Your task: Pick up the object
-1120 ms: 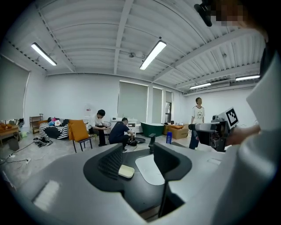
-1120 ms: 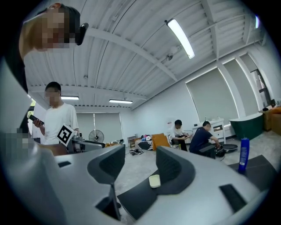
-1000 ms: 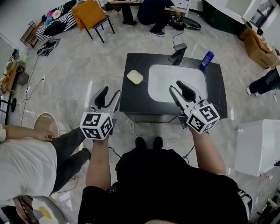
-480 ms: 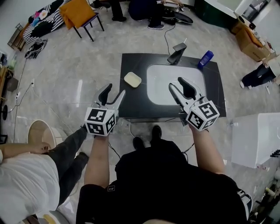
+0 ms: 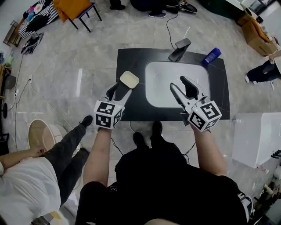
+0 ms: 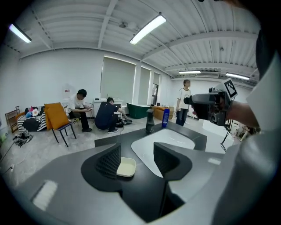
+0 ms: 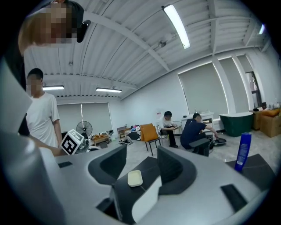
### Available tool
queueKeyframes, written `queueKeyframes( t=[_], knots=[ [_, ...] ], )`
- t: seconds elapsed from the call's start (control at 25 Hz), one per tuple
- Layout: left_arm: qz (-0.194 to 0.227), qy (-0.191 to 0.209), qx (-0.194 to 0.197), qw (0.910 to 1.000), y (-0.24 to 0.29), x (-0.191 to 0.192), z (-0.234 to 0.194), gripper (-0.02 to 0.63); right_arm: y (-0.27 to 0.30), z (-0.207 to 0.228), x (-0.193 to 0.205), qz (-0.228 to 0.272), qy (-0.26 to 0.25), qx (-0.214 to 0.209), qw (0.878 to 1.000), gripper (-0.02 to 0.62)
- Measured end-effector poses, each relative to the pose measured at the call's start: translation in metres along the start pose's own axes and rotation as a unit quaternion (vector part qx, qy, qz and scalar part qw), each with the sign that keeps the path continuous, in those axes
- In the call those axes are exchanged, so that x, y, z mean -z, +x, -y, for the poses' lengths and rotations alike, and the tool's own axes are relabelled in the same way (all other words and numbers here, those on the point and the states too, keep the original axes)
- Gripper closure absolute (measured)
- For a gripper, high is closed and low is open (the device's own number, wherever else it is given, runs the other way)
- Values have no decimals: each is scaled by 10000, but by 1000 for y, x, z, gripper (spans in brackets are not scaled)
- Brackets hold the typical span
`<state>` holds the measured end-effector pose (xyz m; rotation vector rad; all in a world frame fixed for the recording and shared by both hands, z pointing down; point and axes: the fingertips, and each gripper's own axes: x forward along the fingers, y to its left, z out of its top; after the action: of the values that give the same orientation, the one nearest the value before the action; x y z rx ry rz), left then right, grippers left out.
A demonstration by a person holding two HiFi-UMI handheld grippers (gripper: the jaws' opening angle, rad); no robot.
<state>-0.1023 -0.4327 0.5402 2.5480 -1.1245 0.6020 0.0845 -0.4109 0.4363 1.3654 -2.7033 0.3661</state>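
Observation:
A cream soap dish [image 5: 129, 79] lies on the black countertop [image 5: 131, 110], left of the white sink basin [image 5: 160, 81]. My left gripper [image 5: 120, 88] is open and reaches just short of the dish. In the left gripper view the dish [image 6: 125, 167] lies a little ahead, in line with the gap and close to the left jaw, with no pad touching it. My right gripper [image 5: 178, 83] hovers over the basin. Its jaws have just been opening and nothing is between them. In the right gripper view the dish [image 7: 135, 178] shows far off beyond the open jaws.
A black faucet [image 5: 179, 49] and a blue bottle [image 5: 211, 56] stand at the counter's far edge. A white cabinet [image 5: 259, 138] is at the right. A seated person's leg [image 5: 66, 149] is at the left, and an orange chair [image 5: 72, 6] stands far left.
Both grippers moved forward over the counter. The left one came in from beside the counter's left edge to the soap dish. The right one shifted slightly over the basin.

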Motion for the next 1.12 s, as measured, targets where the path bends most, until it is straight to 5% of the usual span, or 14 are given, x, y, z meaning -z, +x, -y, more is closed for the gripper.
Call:
queueKeyframes(
  t=[0.44, 1.12],
  knots=[
    [-1277, 507, 282, 9901, 84, 76, -4, 380, 11, 28, 46, -419, 334, -23, 9986, 403],
    [-2829, 1229, 339, 9506, 140, 148, -11, 389, 1, 52, 78, -564, 716, -90, 9958, 404]
  ],
)
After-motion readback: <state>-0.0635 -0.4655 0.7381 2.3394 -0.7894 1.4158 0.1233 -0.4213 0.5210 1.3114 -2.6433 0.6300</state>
